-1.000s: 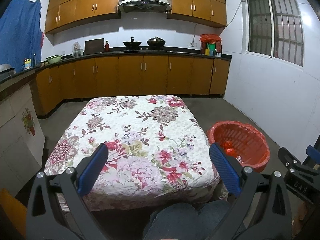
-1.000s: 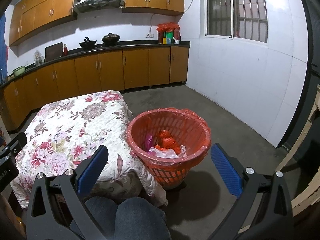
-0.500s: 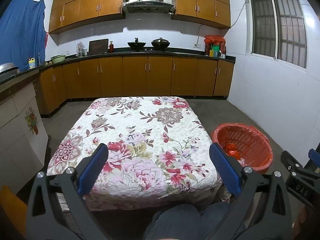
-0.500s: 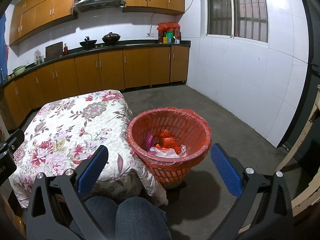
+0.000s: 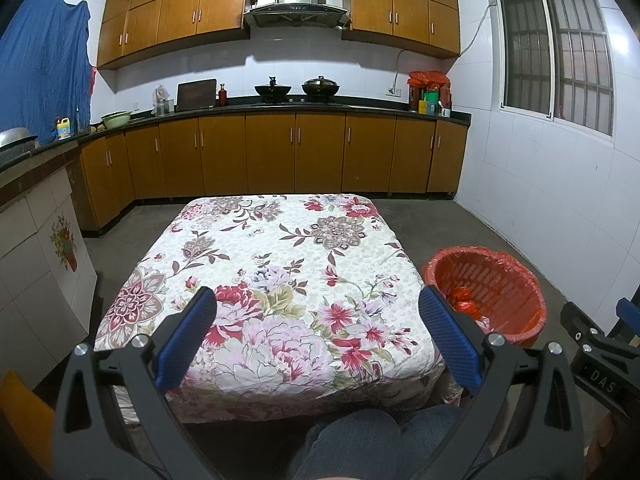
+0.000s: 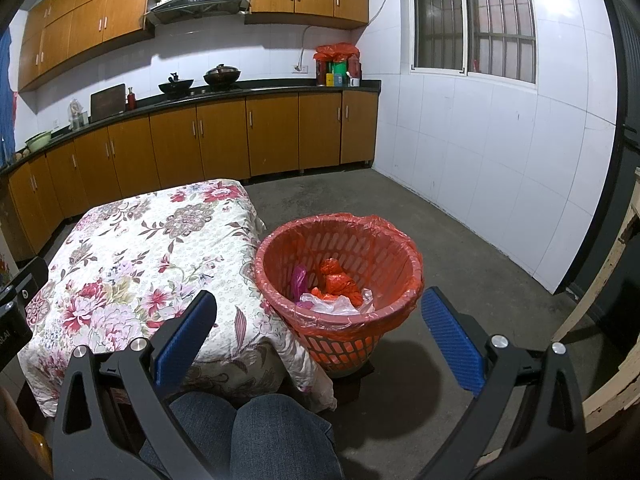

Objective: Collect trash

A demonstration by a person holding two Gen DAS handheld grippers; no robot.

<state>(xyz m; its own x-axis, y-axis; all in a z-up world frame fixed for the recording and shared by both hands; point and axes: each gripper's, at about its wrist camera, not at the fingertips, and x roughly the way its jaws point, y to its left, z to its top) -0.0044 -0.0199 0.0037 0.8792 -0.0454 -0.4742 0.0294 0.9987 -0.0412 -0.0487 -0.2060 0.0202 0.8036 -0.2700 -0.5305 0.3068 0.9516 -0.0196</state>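
An orange basket point(image 6: 340, 280) lined with a red bag stands on the floor at the table's right side; it also shows in the left wrist view point(image 5: 488, 292). Inside lie crumpled red, pink and clear plastic trash point(image 6: 334, 290). My left gripper point(image 5: 318, 336) is open and empty, held above the near edge of the floral-cloth table point(image 5: 280, 272). My right gripper point(image 6: 318, 336) is open and empty, held near and above the basket's front rim. No loose trash shows on the tablecloth.
Wooden kitchen cabinets point(image 5: 280, 152) with a dark counter run along the back wall. Bare concrete floor point(image 6: 460, 260) lies right of the basket. The person's knees point(image 6: 248, 432) are at the bottom. A wooden frame point(image 6: 616, 320) stands at far right.
The left wrist view has tilted up and pulled back slightly, showing more of the room. The right gripper barely moved. Both stayed open.
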